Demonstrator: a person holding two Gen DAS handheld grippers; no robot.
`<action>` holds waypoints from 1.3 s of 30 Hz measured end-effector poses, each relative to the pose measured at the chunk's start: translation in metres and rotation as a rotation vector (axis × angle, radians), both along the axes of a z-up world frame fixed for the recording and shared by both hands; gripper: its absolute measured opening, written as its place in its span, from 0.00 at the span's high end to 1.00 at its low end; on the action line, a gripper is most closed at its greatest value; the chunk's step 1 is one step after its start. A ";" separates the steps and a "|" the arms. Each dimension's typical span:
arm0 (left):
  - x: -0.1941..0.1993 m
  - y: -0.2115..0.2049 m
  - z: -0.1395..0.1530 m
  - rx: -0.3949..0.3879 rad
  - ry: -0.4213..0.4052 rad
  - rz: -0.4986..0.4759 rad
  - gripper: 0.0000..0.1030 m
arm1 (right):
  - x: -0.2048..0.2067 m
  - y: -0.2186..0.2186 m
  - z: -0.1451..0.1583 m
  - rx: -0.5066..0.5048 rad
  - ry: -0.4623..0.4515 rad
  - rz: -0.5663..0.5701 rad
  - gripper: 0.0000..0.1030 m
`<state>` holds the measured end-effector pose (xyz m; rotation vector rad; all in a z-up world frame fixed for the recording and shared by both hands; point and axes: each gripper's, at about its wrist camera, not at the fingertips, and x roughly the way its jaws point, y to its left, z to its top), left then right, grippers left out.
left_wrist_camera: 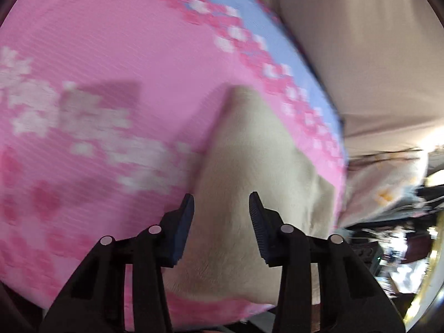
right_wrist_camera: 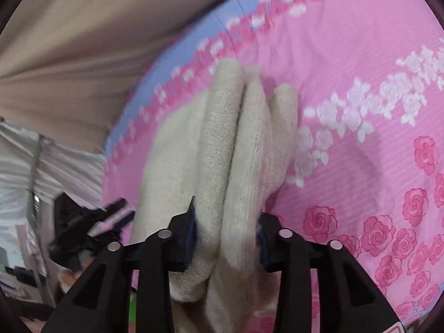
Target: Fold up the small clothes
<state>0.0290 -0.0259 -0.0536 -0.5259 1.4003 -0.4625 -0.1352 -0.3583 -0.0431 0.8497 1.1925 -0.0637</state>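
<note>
A small cream knitted garment [right_wrist_camera: 236,144] lies bunched in thick folds on a pink flowered bedspread [right_wrist_camera: 360,69]. My right gripper [right_wrist_camera: 226,222] is shut on the folds, which run away from the fingers. In the left wrist view the same cream garment [left_wrist_camera: 249,166] lies flat on the bedspread [left_wrist_camera: 111,41] in front of my left gripper [left_wrist_camera: 221,202], whose jaws stand apart just above the cloth with nothing between them. The left gripper [right_wrist_camera: 91,222] also shows at the left of the right wrist view, beside the garment.
The bedspread has a blue border [left_wrist_camera: 266,27] along its far edge. Beige fabric [left_wrist_camera: 360,41] hangs behind the bed. Cluttered household items [left_wrist_camera: 402,236] sit beyond the bed's right edge. White cloth [right_wrist_camera: 41,166] lies to the left of the bed.
</note>
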 end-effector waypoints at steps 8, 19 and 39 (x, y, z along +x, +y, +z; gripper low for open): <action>-0.019 0.005 0.001 -0.081 0.002 0.031 0.17 | -0.025 -0.032 0.013 0.043 -0.079 -0.134 0.37; 0.003 -0.058 -0.019 -0.056 0.027 -0.095 0.57 | 0.018 0.000 0.006 0.041 -0.113 -0.026 0.68; -0.002 -0.006 -0.004 -0.103 -0.015 -0.031 0.14 | 0.026 -0.005 -0.018 0.058 -0.044 -0.078 0.37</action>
